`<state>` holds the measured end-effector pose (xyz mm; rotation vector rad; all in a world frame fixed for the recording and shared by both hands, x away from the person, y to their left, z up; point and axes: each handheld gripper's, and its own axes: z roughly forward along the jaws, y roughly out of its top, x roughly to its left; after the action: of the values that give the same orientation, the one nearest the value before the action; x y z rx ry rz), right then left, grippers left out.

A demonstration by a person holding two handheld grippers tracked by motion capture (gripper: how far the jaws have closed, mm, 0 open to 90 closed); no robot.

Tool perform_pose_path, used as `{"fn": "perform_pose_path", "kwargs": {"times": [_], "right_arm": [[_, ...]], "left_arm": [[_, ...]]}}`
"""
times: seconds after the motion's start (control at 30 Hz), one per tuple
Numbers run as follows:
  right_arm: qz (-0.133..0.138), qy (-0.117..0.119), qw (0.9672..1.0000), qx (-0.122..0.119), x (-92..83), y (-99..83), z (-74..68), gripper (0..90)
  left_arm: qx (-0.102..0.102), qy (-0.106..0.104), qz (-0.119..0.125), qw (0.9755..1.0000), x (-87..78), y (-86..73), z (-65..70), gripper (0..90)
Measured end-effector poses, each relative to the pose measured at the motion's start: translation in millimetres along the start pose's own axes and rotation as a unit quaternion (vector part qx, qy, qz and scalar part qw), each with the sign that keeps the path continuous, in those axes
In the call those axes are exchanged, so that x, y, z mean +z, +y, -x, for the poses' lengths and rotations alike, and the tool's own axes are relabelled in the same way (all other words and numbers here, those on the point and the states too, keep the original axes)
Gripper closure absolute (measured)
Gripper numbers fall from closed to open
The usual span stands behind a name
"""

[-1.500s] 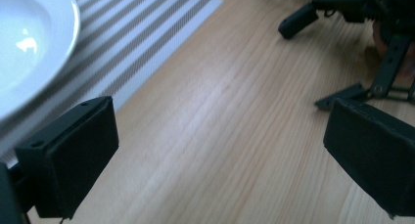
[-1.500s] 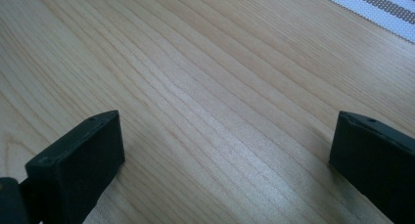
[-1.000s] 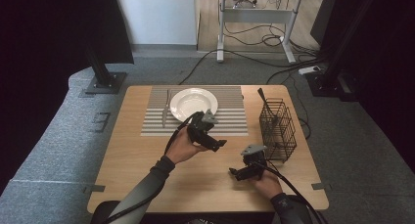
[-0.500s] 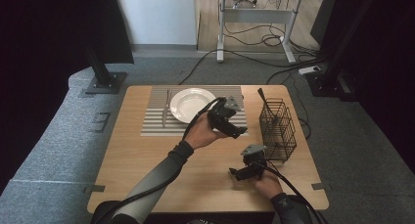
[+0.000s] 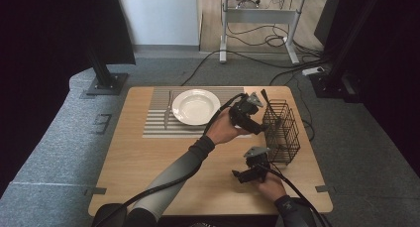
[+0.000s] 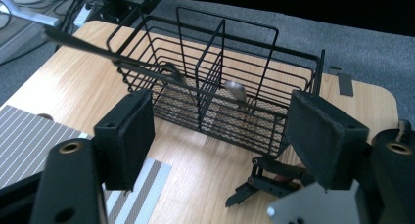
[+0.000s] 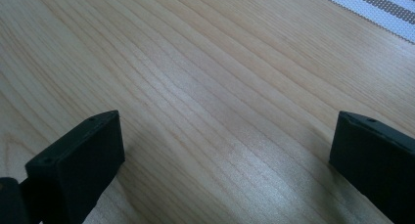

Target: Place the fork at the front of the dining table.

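The black wire cutlery basket (image 5: pixel 281 130) stands near the right edge of the worktop (image 5: pixel 148 172), a box of thin rods with a fine mesh floor and a wire divider that splits it into compartments. In the left gripper view the basket (image 6: pixel 215 97) holds two pieces of metal cutlery with rounded, dull-shining ends, one on each side of the divider; a long dark handle (image 6: pixel 88 50) leans out over the rim at a slant. Whether they are spoons or something else is hard to tell.

The left hand-held gripper (image 5: pixel 246 115) hovers just beside the basket's left wall, its two blocky black jaws aimed at the wire side. The jaws have just been closing, yet they stand apart with nothing between them; the pads are matte and square-edged. The right hand-held gripper (image 5: pixel 250 170) sits low over the worktop in front of the basket, jaws spread wide over bare, pale wood with a fine straight grain (image 7: pixel 220 111).

Farther left lies a grey-and-white striped woven placemat (image 5: pixel 156 128) carrying a round, glossy white plate (image 5: pixel 196 106) with a shallow well. A slim metal knife (image 5: pixel 167 110) lies on the mat just left of the plate, parallel to the mat's short edge
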<state>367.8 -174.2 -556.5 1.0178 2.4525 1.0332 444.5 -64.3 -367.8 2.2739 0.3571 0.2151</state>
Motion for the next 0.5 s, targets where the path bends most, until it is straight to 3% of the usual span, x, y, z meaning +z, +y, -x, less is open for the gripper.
{"fn": "perform_pose_path", "kwargs": {"times": [0.17,0.37,0.5], "right_arm": [[0.001,0.000,1.0000,-0.002,0.1,-0.1,0.4,0.0],[0.001,0.000,1.0000,-0.003,0.2,-0.1,0.6,0.0],[0.001,0.000,1.0000,-0.004,0.2,-0.2,0.6,0.0]], "left_arm": [[0.004,-0.010,-0.012,0.9999,13.5,4.6,2.4,35.9],[-0.018,-0.026,-0.016,0.9994,28.2,7.5,-1.2,47.0],[-0.020,-0.029,-0.026,0.9990,33.9,8.8,0.3,57.9]]}}
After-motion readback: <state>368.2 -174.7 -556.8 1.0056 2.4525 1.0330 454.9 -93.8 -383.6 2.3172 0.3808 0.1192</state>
